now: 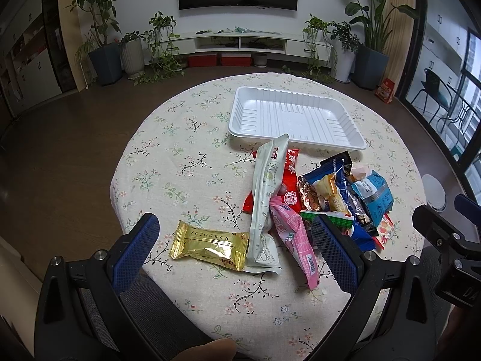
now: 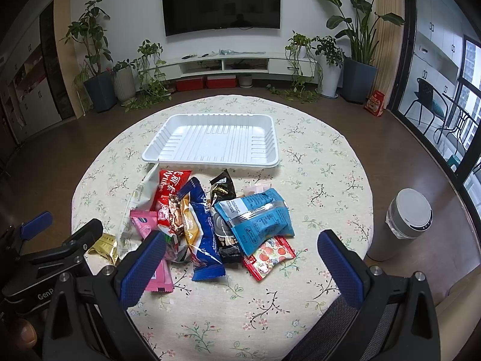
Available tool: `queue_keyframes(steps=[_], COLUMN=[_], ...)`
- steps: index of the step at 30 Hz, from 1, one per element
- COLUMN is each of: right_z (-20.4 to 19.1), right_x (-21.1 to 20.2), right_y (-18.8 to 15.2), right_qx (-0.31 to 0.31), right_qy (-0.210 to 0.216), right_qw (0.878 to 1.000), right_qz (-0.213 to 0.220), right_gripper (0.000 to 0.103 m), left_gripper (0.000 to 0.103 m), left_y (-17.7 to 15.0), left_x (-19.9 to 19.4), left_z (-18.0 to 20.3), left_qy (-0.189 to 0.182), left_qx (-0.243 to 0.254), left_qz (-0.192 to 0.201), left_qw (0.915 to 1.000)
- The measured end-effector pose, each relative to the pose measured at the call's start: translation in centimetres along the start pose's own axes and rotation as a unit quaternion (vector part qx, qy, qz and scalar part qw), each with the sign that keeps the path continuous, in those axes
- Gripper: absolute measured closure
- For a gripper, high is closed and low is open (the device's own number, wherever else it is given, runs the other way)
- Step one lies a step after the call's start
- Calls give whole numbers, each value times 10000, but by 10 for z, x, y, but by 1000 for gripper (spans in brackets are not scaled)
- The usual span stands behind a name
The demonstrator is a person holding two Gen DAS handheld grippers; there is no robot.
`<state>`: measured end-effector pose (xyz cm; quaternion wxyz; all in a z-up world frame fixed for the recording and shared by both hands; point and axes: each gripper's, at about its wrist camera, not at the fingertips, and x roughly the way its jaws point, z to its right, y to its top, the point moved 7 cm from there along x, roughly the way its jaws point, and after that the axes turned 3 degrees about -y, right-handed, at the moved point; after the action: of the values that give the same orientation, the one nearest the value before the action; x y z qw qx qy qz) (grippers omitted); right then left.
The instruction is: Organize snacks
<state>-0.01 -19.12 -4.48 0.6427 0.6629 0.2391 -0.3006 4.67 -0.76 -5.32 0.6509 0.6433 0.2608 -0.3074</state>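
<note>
An empty white plastic tray [image 1: 296, 118] [image 2: 210, 138] sits at the far side of the round floral table. In front of it lies a heap of snack packets: a long pale green-white one [image 1: 266, 198], a gold one [image 1: 210, 245] [image 2: 103, 245], a pink one [image 1: 296, 237] [image 2: 153, 258], a dark blue one [image 2: 204, 237], a light blue one [image 1: 372, 194] [image 2: 258, 219] and a red strawberry one [image 2: 269, 257]. My left gripper [image 1: 237, 234] hangs open above the gold and pink packets. My right gripper [image 2: 240, 248] is open over the heap's near edge. Neither holds anything.
The floral tablecloth [image 1: 180, 162] [image 2: 324, 186] covers the round table. A grey cylindrical bin [image 2: 402, 222] stands on the floor to the right. The other gripper shows at the frame edge [image 1: 445, 234] [image 2: 45, 246]. Plants, a TV and a low cabinet line the far wall.
</note>
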Motion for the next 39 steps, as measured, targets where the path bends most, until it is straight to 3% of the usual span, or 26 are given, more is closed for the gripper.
queue_keyframes(steps=[39], right_z=[0], right_x=[3], right_y=[-4], right_qx=[-7], right_qy=[-5], right_qw=[10000], right_qz=[-27], right_gripper=[0], left_gripper=[0], left_y=[0], left_x=[0], left_z=[0], left_qy=[-6], left_qx=[-12], left_qz=[-7], left_qw=[10000])
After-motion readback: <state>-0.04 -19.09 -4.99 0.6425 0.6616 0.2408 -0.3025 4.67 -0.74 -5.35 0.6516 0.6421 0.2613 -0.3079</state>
